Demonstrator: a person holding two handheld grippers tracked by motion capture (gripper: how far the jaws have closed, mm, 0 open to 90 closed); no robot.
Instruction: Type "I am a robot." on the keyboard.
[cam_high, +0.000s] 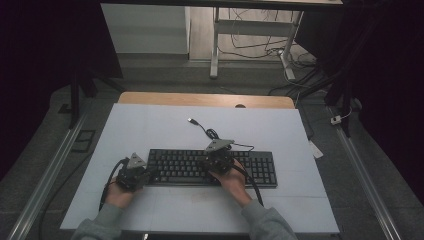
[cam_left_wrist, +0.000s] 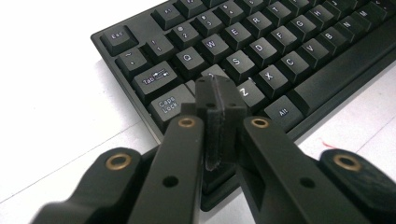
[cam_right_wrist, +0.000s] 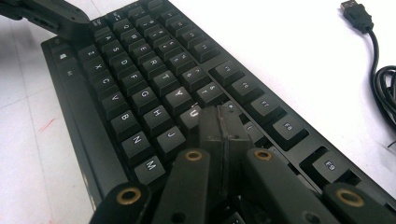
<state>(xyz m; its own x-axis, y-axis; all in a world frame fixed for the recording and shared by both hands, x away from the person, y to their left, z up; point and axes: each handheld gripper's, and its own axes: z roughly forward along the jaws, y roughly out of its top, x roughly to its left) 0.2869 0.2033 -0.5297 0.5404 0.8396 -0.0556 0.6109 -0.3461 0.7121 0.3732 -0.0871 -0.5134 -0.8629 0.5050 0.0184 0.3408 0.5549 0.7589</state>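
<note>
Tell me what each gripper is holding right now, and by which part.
Nothing is held. The left gripper and the right gripper are both shut on themselves, tips poised over the keyboard keys.

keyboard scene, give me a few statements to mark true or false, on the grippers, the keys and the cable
1. Both grippers have their jaws closed together. True: the left gripper and the right gripper each show the jaws pressed shut, holding nothing.
2. The left gripper is over the number pad. False: its tip sits at the A key, beside Caps Lock, at the left end of the keyboard.
3. The right gripper's tip is near the U and J keys. True.
4. The USB plug is plugged into a socket. False: it lies loose on the white table.
</note>
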